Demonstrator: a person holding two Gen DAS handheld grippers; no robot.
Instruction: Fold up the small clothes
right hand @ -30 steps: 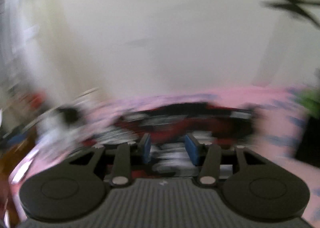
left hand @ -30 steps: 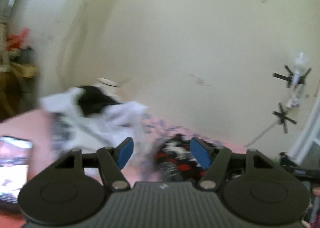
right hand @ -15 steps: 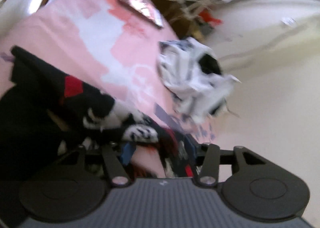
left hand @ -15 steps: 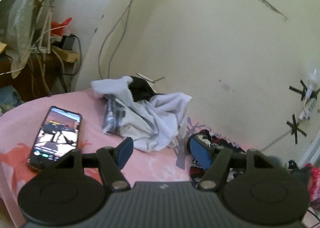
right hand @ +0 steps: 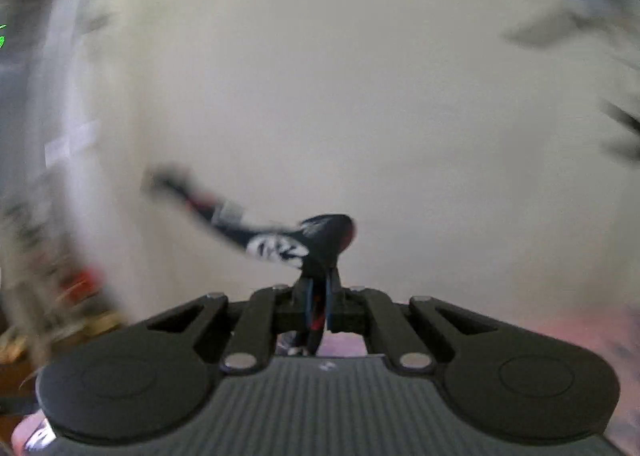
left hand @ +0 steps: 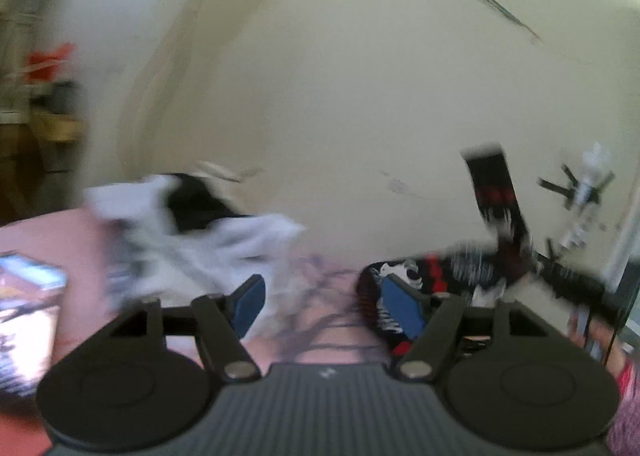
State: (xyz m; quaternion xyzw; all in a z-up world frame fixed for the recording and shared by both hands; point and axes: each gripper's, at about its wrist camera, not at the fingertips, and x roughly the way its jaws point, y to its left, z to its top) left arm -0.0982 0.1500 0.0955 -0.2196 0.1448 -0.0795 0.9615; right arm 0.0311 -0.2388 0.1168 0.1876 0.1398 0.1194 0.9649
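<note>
One garment, the dark patterned cloth (right hand: 304,240), was clamped in your right gripper (right hand: 318,296) and lifted; your left gripper (left hand: 326,302), fingers apart beside it, needed the opposite edge next.

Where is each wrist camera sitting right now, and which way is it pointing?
Left wrist: on the left gripper, facing the cream wall over the pink bedsheet; fingers apart, with the white clothes pile, a phone, and the person's sleeve at the right edge.
Right wrist: on the right gripper, aimed at the same wall; fingers closed on the black-red patterned garment, lifted.
Shared: that garment and wall; both views are motion-blurred.
</note>
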